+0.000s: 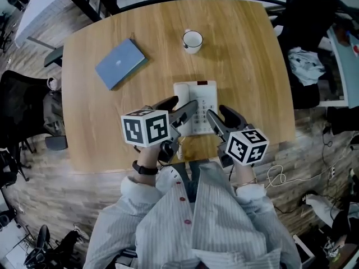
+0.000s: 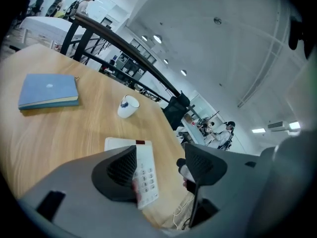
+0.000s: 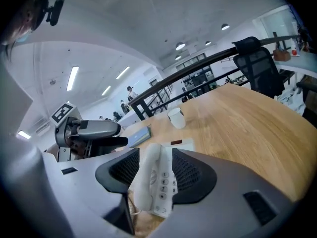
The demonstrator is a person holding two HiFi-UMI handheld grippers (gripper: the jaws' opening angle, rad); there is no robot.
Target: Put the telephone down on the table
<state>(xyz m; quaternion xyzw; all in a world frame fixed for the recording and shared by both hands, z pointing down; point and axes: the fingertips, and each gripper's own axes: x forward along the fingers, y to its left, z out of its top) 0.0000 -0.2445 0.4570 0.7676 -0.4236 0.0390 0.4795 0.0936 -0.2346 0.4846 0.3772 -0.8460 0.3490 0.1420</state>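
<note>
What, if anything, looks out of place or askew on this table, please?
Nothing is spilled or damaged. Only the white push-button telephone stands out: it is close to the wooden table's near edge, clamped in the right gripper.

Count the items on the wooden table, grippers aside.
3: blue notebook at far left, white cup at far centre, white telephone at the near edge, clamped in the right gripper. It may hide something small.
</note>
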